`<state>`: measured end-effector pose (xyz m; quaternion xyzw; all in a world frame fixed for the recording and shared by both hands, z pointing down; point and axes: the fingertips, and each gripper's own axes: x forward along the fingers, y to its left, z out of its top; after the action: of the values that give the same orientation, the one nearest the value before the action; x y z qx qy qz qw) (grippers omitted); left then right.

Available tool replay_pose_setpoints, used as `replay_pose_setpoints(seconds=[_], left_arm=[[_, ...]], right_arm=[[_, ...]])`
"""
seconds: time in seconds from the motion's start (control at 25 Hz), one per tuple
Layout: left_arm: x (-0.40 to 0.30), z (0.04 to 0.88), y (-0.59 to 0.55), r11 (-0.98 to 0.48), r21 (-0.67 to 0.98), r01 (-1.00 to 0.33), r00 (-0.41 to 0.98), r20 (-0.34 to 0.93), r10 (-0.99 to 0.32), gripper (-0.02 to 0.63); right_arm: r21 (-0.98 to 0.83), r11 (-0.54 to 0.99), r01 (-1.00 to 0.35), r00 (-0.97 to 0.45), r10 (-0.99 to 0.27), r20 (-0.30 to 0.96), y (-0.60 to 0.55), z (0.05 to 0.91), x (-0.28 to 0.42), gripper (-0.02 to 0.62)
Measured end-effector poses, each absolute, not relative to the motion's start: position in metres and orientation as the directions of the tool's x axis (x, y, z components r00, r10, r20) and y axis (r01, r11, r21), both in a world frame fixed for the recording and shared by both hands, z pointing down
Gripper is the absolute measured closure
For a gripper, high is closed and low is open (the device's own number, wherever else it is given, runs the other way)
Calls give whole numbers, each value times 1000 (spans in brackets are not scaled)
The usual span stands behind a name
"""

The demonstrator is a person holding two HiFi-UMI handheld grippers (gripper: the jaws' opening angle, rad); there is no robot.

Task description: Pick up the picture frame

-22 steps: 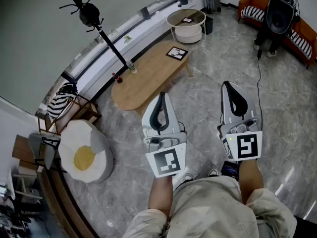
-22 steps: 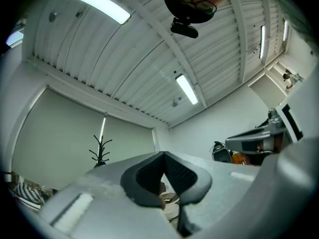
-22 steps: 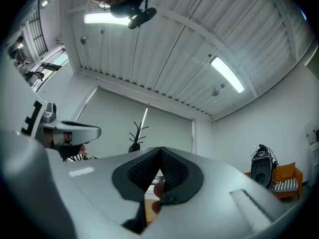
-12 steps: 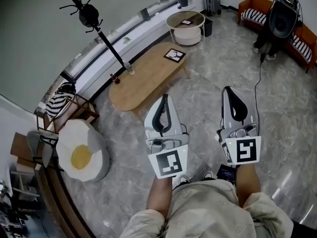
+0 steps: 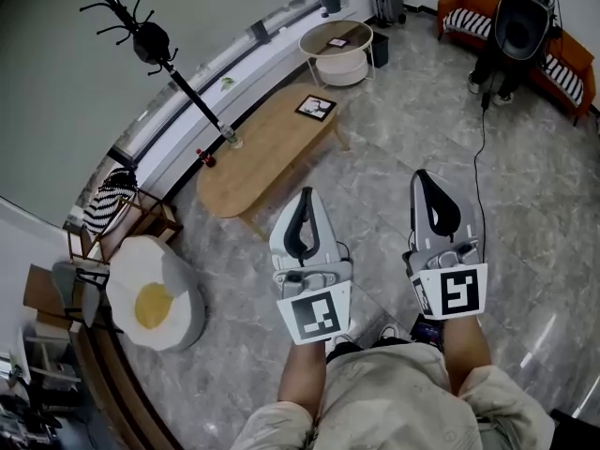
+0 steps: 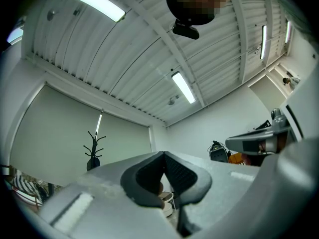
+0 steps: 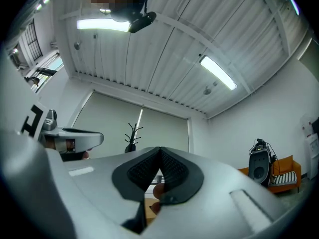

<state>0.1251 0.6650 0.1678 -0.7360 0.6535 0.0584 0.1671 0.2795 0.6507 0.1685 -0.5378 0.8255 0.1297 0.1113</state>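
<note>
Black-edged flat picture frame (image 5: 316,107), lying untouched on the oval wooden coffee table (image 5: 258,153), at its two-o'clock end.
Grey left gripper (image 5: 306,195) and grey right gripper (image 5: 423,176): jaws closed together, nothing held, frame well apart at twelve o'clock. The table has drifted slightly towards nine o'clock since a moment ago, so the approach is probably only beginning.

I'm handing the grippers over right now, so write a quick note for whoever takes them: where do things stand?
Left gripper: shut, empty.
Right gripper: shut, empty.
Both are held out in front, short of the table.
Picture frame: on the far end of the wooden table, untouched.
Done: nothing yet.
Left: approach, open a gripper, pick up the frame.
</note>
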Motion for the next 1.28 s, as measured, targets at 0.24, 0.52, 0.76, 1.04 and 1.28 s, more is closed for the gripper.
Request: replay_pose_setpoints(seconds=[0.24,0.52,0.76,1.04,1.28], left_arm=[[150,183,661,-98,-144,-985,135,-278,-951,601],[149,194,648,-114,-134,-984,147,-265,-953,601],[144,193,625,-132,-118,-984,161,-282,-946,601],[111,192,585,-121,-118,-986,151,-287,-946,601],[72,199,544,-106,-106,-989,132,-285,-949,601]], right_arm=[[102,400,-911,-412,-863,-293,649,183,301,594],[98,390,-915,-402,-873,-278,639,191,304,594],[139,371,-918,-396,-878,-270,622,195,294,594],[160,378,-912,-409,-868,-281,578,189,261,594],[165,378,-911,-411,-871,-270,532,192,230,594]])
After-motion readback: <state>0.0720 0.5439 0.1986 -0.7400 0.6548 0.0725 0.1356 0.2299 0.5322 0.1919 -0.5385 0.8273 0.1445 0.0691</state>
